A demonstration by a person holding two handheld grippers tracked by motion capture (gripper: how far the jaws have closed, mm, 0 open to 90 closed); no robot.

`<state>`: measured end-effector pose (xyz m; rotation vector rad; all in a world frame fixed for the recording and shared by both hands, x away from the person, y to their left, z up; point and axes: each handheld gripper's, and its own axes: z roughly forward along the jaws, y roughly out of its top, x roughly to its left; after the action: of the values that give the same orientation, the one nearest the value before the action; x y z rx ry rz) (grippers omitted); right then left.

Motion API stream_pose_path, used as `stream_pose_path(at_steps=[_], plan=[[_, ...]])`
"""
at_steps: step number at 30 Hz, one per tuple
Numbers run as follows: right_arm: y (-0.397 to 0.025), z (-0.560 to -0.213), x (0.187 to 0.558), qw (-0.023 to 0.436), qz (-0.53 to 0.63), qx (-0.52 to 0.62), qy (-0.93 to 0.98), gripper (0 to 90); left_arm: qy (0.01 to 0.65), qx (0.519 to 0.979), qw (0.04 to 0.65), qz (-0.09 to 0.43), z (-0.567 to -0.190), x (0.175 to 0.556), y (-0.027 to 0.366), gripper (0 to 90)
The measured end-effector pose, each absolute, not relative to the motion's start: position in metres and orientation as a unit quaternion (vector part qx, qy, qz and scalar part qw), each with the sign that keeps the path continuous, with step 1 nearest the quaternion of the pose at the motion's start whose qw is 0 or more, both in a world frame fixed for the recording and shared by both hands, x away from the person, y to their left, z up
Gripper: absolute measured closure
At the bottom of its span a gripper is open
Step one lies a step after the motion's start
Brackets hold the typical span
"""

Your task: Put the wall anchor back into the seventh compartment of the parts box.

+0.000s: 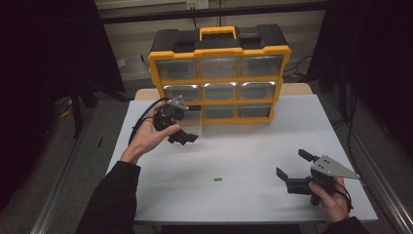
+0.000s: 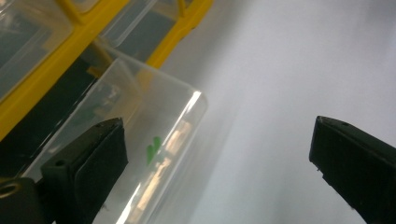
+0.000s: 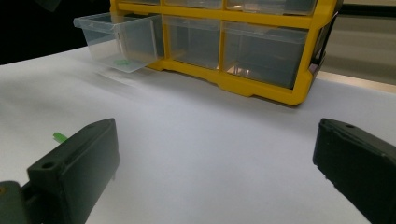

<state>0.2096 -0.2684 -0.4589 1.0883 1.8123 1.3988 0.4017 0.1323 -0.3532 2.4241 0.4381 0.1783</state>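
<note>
A yellow and black organizer (image 1: 220, 73) with clear drawers stands at the back of the white table (image 1: 253, 146). Its bottom-left drawer (image 1: 195, 120) is pulled out. A small green piece (image 2: 153, 149) lies inside that drawer (image 2: 159, 107), which also shows in the right gripper view (image 3: 119, 39). My left gripper (image 1: 185, 130) is open and hovers at the drawer's front, one jaw over the drawer and nothing between the jaws (image 2: 217, 123). A second green piece (image 1: 217, 179) lies on the table's middle front. My right gripper (image 1: 293, 164) is open low over the table at the front right, and in the right gripper view (image 3: 215, 126) that piece (image 3: 59, 136) lies beside its left jaw.
The other drawers (image 3: 261, 46) of the organizer are pushed in. The table's edges run close to my right hand (image 1: 331, 200) at the front right. A dark floor and metal rails (image 1: 370, 161) surround the table.
</note>
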Motion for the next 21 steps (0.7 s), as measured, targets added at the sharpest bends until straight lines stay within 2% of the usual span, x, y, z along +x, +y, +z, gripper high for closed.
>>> stream_pose_path(at_steps=[14, 21], plan=[[-0.268, -0.459, 0.210, 0.299, 0.527, 0.408, 0.683, 0.3, 0.172, 0.919, 0.353, 0.039, -0.364, 0.381, 0.121, 4.0], [-0.268, -0.459, 0.210, 0.299, 0.527, 0.409, 0.682, 0.3, 0.152, 0.929, 0.336, 0.029, -0.374, 0.375, 0.110, 4.5]])
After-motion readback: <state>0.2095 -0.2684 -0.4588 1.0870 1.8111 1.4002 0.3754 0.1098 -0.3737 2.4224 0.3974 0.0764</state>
